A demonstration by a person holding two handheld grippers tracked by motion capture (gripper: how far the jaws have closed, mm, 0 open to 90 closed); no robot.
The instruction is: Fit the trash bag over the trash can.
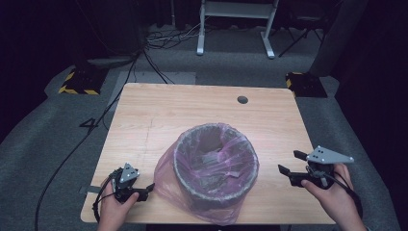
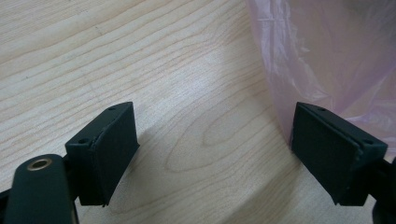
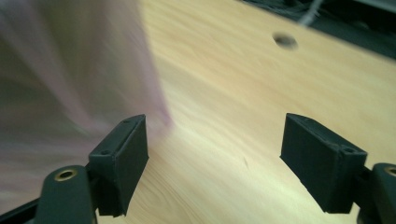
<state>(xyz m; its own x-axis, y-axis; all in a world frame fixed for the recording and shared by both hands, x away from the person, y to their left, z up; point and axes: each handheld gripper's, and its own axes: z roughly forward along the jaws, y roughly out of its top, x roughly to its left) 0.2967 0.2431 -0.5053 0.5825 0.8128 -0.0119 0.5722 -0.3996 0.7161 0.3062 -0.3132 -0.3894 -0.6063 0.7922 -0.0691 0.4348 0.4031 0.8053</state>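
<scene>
The bin [image 1: 215,166], lined with a pink bag [image 1: 166,180], stands at counter [image 1: 192,108] centre. Left gripper [image 1: 146,189] sits at its eight o'clock, fingers [image 2: 109,149] spread, one just beside the bag skirt. Right gripper [image 1: 292,162] waits at three o'clock, apart, fingers [image 3: 123,158] spread, empty. Left hand is nearer.

Black grippers [image 1: 290,162] with screwed rectangular fingers [image 2: 109,149], grey triangular plates, trailing cables.

No readable text, labels, brands or numbers anywhere; yellow-black hazard stripes [image 1: 76,89] on floor base.
</scene>
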